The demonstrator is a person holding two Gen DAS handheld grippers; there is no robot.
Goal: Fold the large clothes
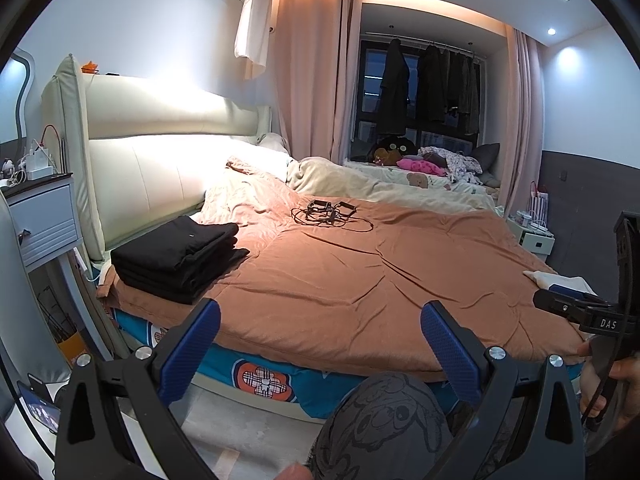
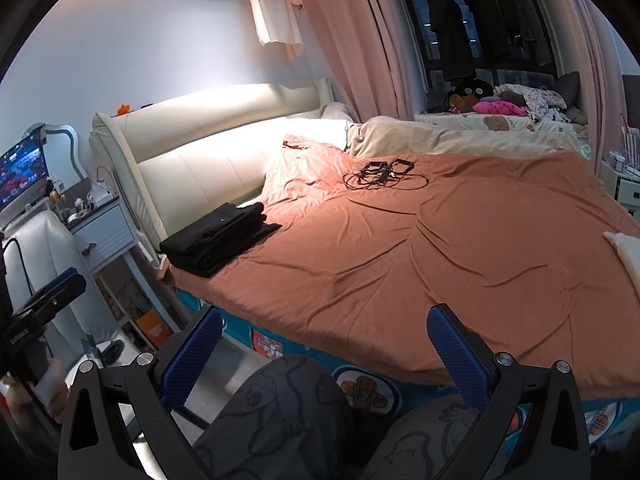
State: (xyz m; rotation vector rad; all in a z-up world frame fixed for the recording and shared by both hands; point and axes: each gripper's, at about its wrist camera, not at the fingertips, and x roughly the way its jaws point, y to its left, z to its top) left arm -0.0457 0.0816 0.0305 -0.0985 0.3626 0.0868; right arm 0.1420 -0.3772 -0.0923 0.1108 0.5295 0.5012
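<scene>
— both grippers were wide open and held nothing. left gripper point(image 1: 320, 338) had its two blue fingers point(image 1: 192, 344) spread far apart, out in the air by the near edge of the bed.

— and the other one?

— right gripper point(image 2: 324, 342) was just the same, blue fingers point(image 2: 456, 354) far apart and nothing between them. it was off to the right of the left gripper, and i could see a bit of it at that side of the left view.

— where were the clothes?

— folded black clothes point(image 1: 178, 254) sat in a neat pile on the orange blanket point(image 1: 360, 276). the pile was ahead of the left gripper and to its left, well apart from it, close to the cream headboard point(image 1: 160, 148). from the right gripper it was far off to the left too point(image 2: 218, 238).

— anything else on the bed?

— some black cables point(image 1: 330, 214) lay far ahead, near the middle of the blanket. a pale cloth point(image 2: 626, 252) lay at the bed's edge, ahead and to the right of the right gripper. a knee in grey cartoon trousers point(image 1: 384, 428) was right under the left gripper.
</scene>
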